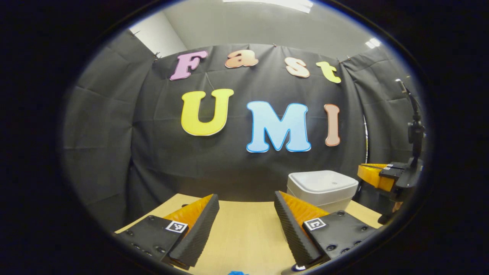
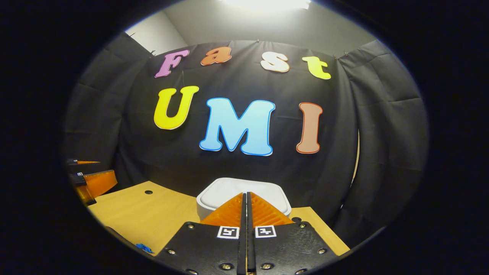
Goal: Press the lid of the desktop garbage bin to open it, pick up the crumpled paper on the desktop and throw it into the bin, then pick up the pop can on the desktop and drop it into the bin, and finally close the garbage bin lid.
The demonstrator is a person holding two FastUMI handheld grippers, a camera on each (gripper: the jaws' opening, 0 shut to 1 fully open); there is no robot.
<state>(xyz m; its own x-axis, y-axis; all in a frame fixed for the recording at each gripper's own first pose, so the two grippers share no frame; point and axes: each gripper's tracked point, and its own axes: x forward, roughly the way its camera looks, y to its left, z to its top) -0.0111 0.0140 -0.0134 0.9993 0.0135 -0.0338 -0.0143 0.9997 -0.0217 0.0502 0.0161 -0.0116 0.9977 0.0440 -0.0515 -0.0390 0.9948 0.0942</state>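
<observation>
A white desktop bin (image 1: 323,189) stands at the back of the wooden table (image 1: 244,229), its lid flat and closed. My left gripper (image 1: 246,196) is open and holds nothing; the bin lies ahead to its right. In the right gripper view the bin (image 2: 221,191) sits straight ahead. My right gripper (image 2: 244,194) is shut with nothing between its fingers, and its tips point at the lid's near edge. In the left gripper view the right gripper (image 1: 363,170) hangs just right of the bin at about lid height, apart from it.
The black cloth wall stands close behind the bin. A small blue scrap (image 2: 144,248) lies near the table's front edge. The tabletop has small round holes (image 2: 148,192). The left gripper (image 2: 107,170) sits open at the far left of the right gripper view.
</observation>
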